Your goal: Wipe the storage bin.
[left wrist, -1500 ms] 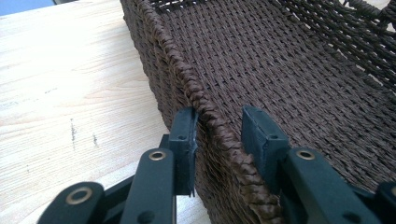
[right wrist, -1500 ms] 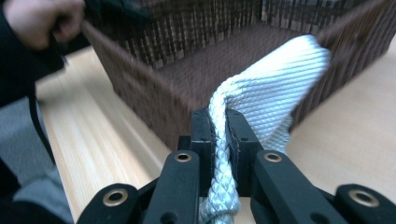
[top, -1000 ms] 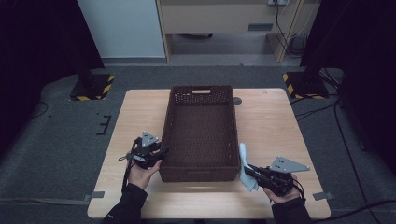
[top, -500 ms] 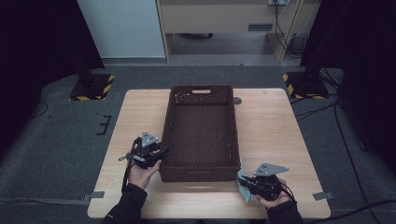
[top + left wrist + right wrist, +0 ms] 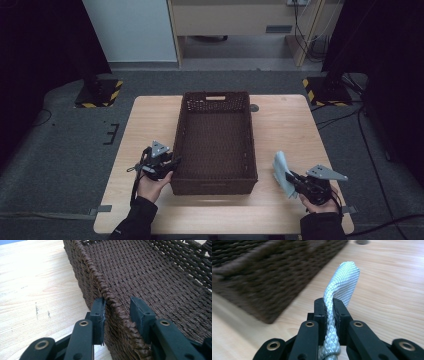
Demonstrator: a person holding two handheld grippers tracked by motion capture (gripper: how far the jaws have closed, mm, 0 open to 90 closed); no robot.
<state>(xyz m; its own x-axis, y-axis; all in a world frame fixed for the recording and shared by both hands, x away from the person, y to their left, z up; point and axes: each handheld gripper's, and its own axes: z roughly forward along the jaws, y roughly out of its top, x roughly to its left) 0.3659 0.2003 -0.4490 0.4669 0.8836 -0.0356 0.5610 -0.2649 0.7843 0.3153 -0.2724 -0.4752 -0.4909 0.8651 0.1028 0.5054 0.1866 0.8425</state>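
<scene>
A dark brown woven basket [image 5: 180, 134] stands lengthwise in the middle of the wooden table [image 5: 290, 125]; nothing lies inside it. My left gripper [image 5: 172, 162] straddles the basket's left rim [image 5: 100, 280] near the front corner, one jaw outside, one inside, shut on the braid [image 5: 117, 302]. My right gripper [image 5: 290, 179] sits at the front right of the table, beside the basket's right wall [image 5: 262, 277]. It is shut [image 5: 329, 307] on a pale woven cloth [image 5: 280, 170], whose folded end [image 5: 343, 277] stands up above the jaws.
A small grey round disc [image 5: 254, 107] sits on the table by the basket's far right corner. Two stand bases with yellow-black stripes [image 5: 97, 95] [image 5: 327, 90] rest on the floor beyond the table. Bare tabletop lies on both sides of the basket.
My right gripper carried the cloth left toward the basket's front right corner, then came back right. The left gripper kept its place on the rim.
</scene>
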